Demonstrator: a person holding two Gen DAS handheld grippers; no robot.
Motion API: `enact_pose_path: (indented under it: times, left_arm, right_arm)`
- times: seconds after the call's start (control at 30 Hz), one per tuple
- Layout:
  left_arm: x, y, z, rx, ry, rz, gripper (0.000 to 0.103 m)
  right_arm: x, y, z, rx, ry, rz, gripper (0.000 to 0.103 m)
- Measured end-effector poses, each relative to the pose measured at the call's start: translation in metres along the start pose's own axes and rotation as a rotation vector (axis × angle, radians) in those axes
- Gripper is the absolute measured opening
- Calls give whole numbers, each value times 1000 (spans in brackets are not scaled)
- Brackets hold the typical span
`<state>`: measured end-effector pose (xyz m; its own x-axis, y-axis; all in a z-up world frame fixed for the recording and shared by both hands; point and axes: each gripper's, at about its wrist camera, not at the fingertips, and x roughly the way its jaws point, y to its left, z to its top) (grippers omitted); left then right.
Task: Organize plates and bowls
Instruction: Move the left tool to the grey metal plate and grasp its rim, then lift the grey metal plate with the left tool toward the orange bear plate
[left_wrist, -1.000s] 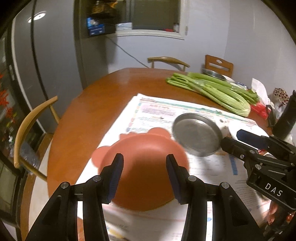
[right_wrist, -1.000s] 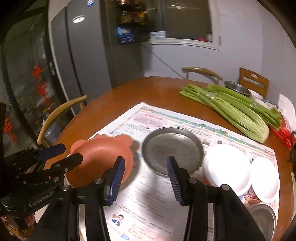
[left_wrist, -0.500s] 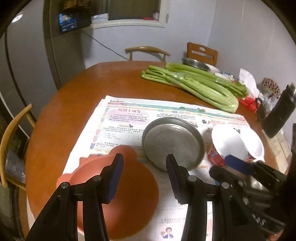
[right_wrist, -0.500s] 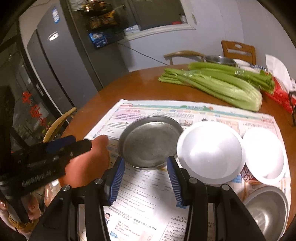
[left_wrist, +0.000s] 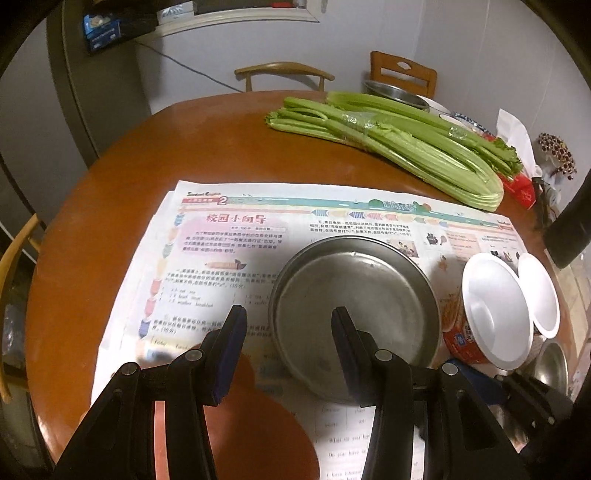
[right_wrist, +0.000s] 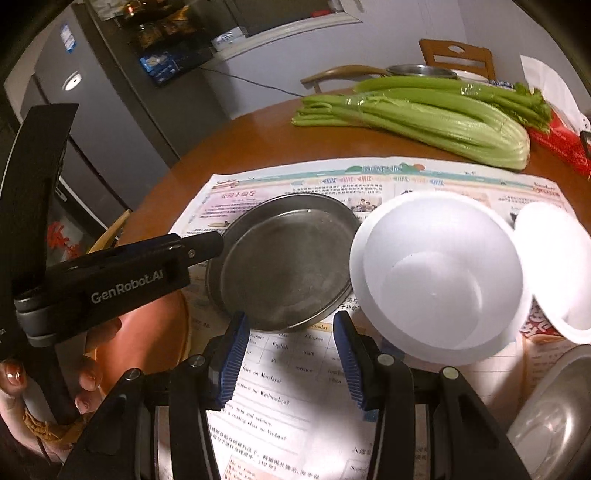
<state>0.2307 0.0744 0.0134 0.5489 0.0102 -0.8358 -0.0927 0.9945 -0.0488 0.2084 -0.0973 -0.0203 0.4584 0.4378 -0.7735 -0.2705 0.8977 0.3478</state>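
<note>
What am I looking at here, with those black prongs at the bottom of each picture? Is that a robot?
There is no robot. A person holds a two-finger tool in each hand, and each tool carries a wide-angle camera looking along its fingers. One picture is taken from the left gripper, the other from the right gripper. Both are open and hold nothing. In the right view, a hand grips the left tool. On the round table a newspaper carries a metal plate, an orange plate, two white bowls and a steel bowl. Celery lies behind.
</note>
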Motion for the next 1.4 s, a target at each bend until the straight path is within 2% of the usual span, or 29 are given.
enact_pose_path:
  times: [0.47, 0.87, 1.07, 1.4]
  left_arm:
    - [27, -3, 5, 25, 34, -21, 49]
    - [41, -5, 3, 44, 45, -8, 47]
    - [41, -8, 1, 69, 35, 19, 47]
    - [24, -4, -2, 60, 8, 18, 47]
  right_arm:
    - [22, -5, 9, 66, 9, -39, 47]
    - [32, -3, 11, 34, 6, -63, 49]
    - [33, -3, 12, 27, 1, -67, 49]
    - [27, 1, 13, 16, -23, -54, 49]
